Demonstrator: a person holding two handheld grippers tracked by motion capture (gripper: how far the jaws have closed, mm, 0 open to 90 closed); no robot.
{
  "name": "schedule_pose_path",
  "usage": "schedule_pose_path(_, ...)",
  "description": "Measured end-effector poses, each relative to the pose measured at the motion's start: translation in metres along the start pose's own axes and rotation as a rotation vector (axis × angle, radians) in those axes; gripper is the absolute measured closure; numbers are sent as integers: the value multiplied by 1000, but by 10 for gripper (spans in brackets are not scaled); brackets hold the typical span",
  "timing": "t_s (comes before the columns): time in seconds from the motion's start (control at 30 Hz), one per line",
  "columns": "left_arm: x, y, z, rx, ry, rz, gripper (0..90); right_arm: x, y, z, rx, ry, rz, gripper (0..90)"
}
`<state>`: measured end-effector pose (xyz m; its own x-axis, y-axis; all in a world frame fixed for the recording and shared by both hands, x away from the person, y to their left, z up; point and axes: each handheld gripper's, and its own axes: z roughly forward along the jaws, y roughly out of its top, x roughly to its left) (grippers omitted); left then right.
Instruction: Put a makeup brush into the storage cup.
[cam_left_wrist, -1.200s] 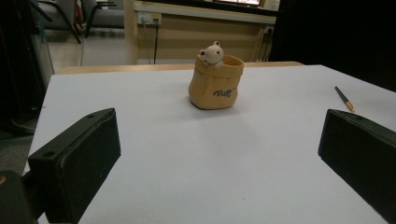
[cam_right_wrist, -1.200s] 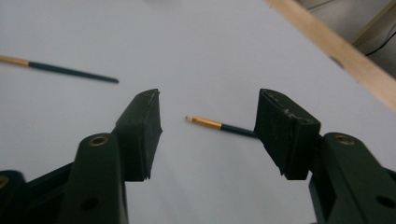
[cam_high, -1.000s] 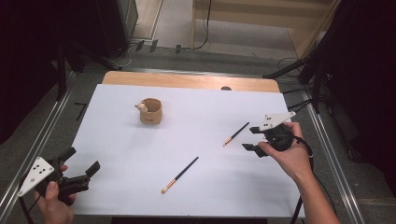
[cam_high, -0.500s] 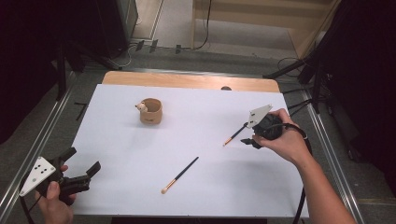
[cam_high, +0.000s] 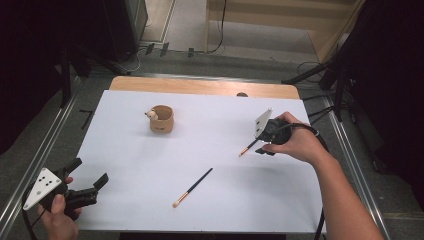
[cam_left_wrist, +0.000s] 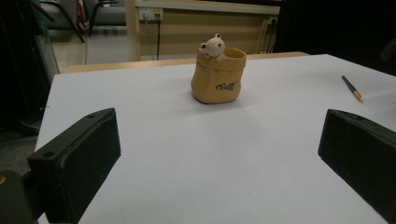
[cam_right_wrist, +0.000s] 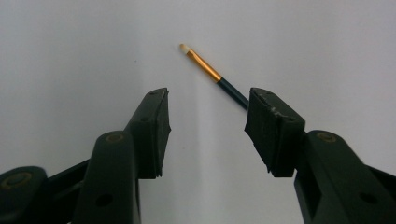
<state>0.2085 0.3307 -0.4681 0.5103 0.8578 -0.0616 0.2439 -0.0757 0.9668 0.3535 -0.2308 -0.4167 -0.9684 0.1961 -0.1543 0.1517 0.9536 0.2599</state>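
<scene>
A dark-handled brush (cam_high: 247, 148) with a gold ferrule lies at the right of the white table (cam_high: 215, 210). My right gripper (cam_high: 261, 141) hangs just over its handle end. In the right gripper view the brush (cam_right_wrist: 212, 72) runs from its pale tip back behind the right finger (cam_right_wrist: 273, 126). The right gripper (cam_right_wrist: 208, 100) has just been closing, and its pads are still apart with nothing pressed between them. A second brush (cam_high: 193, 187) lies mid-table. My left gripper (cam_high: 90, 174) rests wide open at the near left corner, facing the tan bear cup (cam_left_wrist: 217, 77).
The bear cup (cam_high: 161, 119) stands toward the back left of the table. A wooden strip (cam_high: 200, 86) edges the far side, and metal rails (cam_high: 30, 170) run along both sides. The brush (cam_left_wrist: 351, 87) at the right lies far off in the left gripper view.
My right hand has moved left and tipped down over the right-hand brush, with its jaws narrowing. The left hand, both brushes and the cup have stayed put.
</scene>
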Motion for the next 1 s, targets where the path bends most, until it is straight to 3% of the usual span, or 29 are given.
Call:
schedule_pose_path(0.13, 0, 0, 0, 5, -1, 4, 0, -4, 4, 6, 47, 19, -11, 528)
schedule_pose_path(0.23, 0, 0, 1, 5, -2, 2, 0, -8, 5, 11, 46, 28, -2, 549)
schedule_pose_path(0.33, 0, 0, 1, 7, -3, 3, 0, -10, 8, 18, 100, 19, -43, 568)
schedule_pose_path(0.5, 0, 0, 1, 9, -2, 3, 0, -11, 12, 22, 123, 7, -123, 583)
schedule_pose_path(0.57, -1, 0, 1, 9, -5, 7, 0, -13, 15, 26, 141, 8, -181, 592)
schedule_pose_path(0.83, -1, 0, 1, 8, -2, 7, 0, -16, 15, 37, 220, -6, -220, 609)
schedule_pose_path(1.0, -1, 0, 1, 11, -2, 7, 0, -17, 15, 42, 233, -4, -247, 639)
